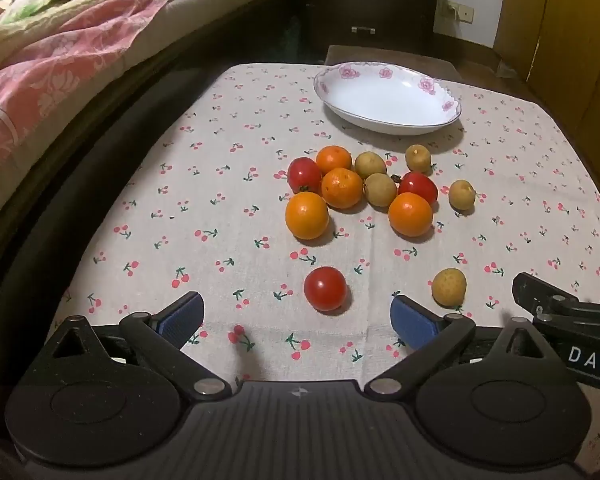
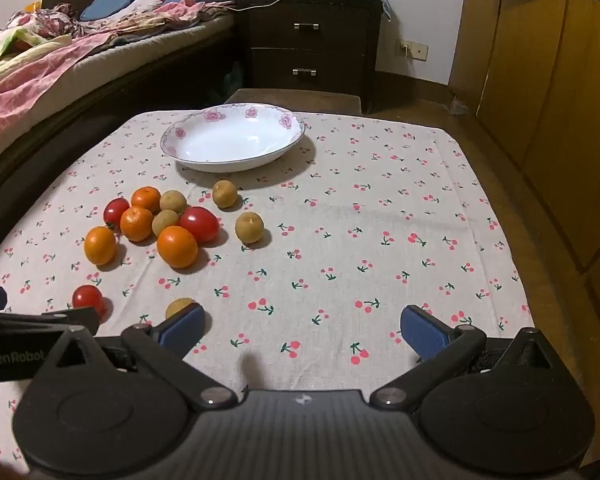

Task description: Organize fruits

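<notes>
Two hand-held grippers hang tilted down over a cloth-covered surface (image 1: 148, 184) in a bedroom, each with its blue ribbed pads spread wide and nothing between them. The left hand-held gripper (image 1: 296, 320) faces the fruit squarely: a glossy red cherry tomato (image 1: 325, 289) lies just ahead of its open jaws, and a rough-skinned tan longan (image 1: 449, 287) sits just ahead of its right pad. Further ahead, a loose cluster of smooth oranges (image 1: 307, 215), more tomatoes and dull tan longans rests bunched together, several touching. Beyond the cluster stands an empty shallow white bowl (image 1: 388, 98) with a scalloped, pink-flowered rim, apparently where the fruit is to go.

The right hand-held gripper (image 2: 302, 334) looks over bare cloth, printed with small red cherries; the same cluster (image 2: 177, 246) lies ahead and to its left, and the bowl (image 2: 233, 136) well ahead, also left of centre. The near longan (image 2: 179, 306) peeks out behind its left pad. With both sets of jaws wide and no fruit lifted, the sorting seems not yet begun; the stray tomato looks the easiest first pick for the left hand-held gripper. Round, slick fruit of this kind may roll on a flat cloth if nudged rather than squarely pinched.
</notes>
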`<state>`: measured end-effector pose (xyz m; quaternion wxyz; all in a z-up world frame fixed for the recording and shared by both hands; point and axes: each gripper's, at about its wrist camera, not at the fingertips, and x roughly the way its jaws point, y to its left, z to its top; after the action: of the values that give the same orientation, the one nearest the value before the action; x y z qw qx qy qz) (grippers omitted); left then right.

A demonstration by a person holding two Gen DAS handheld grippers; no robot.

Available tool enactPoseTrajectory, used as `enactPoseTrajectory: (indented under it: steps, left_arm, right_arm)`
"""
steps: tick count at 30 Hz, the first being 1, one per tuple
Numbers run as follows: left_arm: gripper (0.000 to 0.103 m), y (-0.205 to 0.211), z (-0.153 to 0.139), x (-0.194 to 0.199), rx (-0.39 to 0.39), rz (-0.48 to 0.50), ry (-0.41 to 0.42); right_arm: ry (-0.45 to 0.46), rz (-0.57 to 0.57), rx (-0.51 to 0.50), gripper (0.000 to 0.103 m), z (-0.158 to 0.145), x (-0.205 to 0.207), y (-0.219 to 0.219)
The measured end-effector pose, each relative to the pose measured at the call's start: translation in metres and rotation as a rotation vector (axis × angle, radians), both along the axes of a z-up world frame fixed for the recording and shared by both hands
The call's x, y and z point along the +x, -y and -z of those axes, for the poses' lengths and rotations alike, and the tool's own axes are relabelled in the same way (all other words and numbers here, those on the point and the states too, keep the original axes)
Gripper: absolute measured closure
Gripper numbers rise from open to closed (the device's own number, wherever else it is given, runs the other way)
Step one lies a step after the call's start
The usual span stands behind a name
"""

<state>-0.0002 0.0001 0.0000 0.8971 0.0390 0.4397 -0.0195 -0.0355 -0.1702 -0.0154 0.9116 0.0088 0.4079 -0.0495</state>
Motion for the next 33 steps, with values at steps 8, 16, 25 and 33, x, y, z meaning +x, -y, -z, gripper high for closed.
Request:
enactPoseTrajectory:
  steps: [8,16,25,33]
  left_arm:
    - [0.002,-0.0012,0.0015,-0.0012,-0.004,-0.003,-0.007]
    - [0.002,-0.0018,0.0024,-0.0006,-0.004,0.000,-0.010]
    - [0.003,-0.0019,0.0030,-0.0004,0.000,0.001,-0.008]
    - [0.003,-0.0020,0.0034,-0.0005,0.007,0.003,-0.007]
  right_arm:
    - [-0.003,0.001,0.000,0.000,0.0011,0.0007,0.0001]
    - [-0.004,0.000,0.001,0.000,0.0018,0.0003,0.0007]
    - [-0.008,0.000,0.003,0.000,0.0024,0.0010,0.0007]
    - [-0.010,0.000,0.004,0.000,0.0031,0.0004,0.0006]
